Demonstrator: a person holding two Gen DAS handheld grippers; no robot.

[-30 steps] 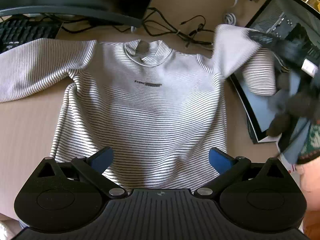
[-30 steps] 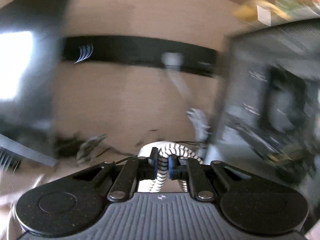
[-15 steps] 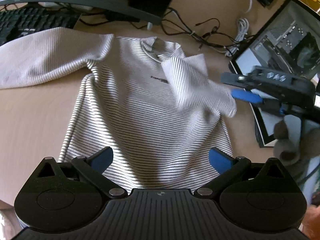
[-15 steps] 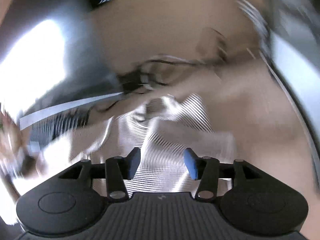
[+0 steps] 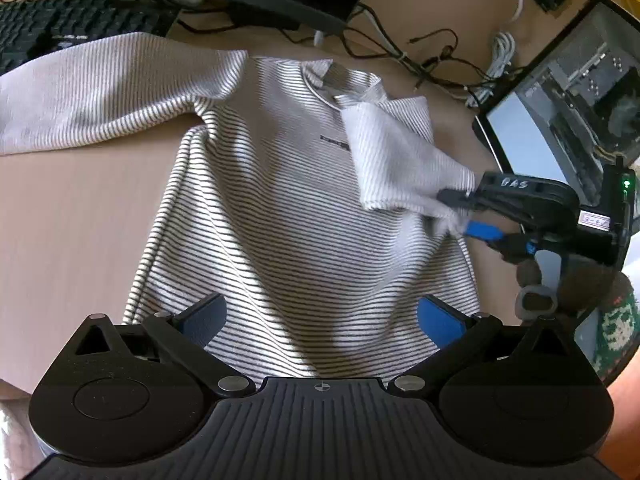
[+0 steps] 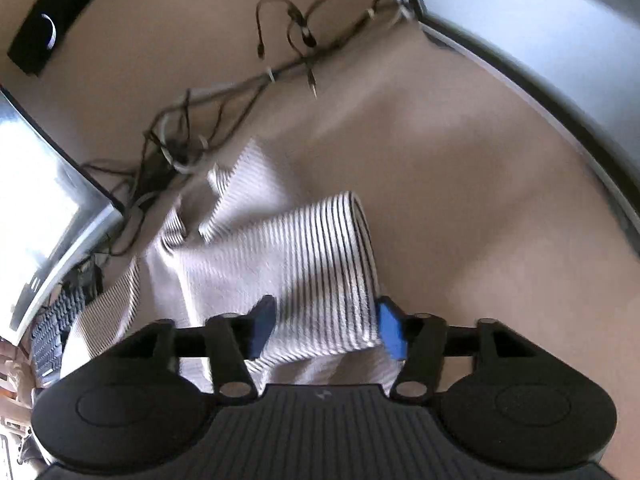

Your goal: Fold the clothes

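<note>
- Right hand-held gripper (image 5: 460, 212) is seen at the right of the left-wrist frame, its jaws closing, with the cuff of the folded sleeve (image 5: 400, 160) lying between the blue pads (image 6: 390, 332); whether the pads press the cloth or merely flank it cannot be settled, since that view is blurred.
- Left hand-held gripper (image 5: 320, 316) is held wide open at the bottom centre of its own frame, above the hem, with nothing gripped.
- A striped long-sleeved shirt (image 5: 272, 208) is spread flat on the pale surface (image 5: 80, 220), collar towards the top of the frame; one sleeve is laid diagonally across the chest, while the other sleeve (image 5: 100, 92) is stretched out to the upper left.
- For the step in hand, it is judged that the cuff should be laid down inside the body outline, the sleeve smoothed flat, and the cloth released cleanly so that it is not dragged back.
- Afterwards, the outstretched sleeve would probably be brought across in the same way.
- Cables (image 5: 420, 56) and a keyboard (image 5: 60, 24) lie beyond the collar and should be kept clear of.
- No containers are seen in either view.
</note>
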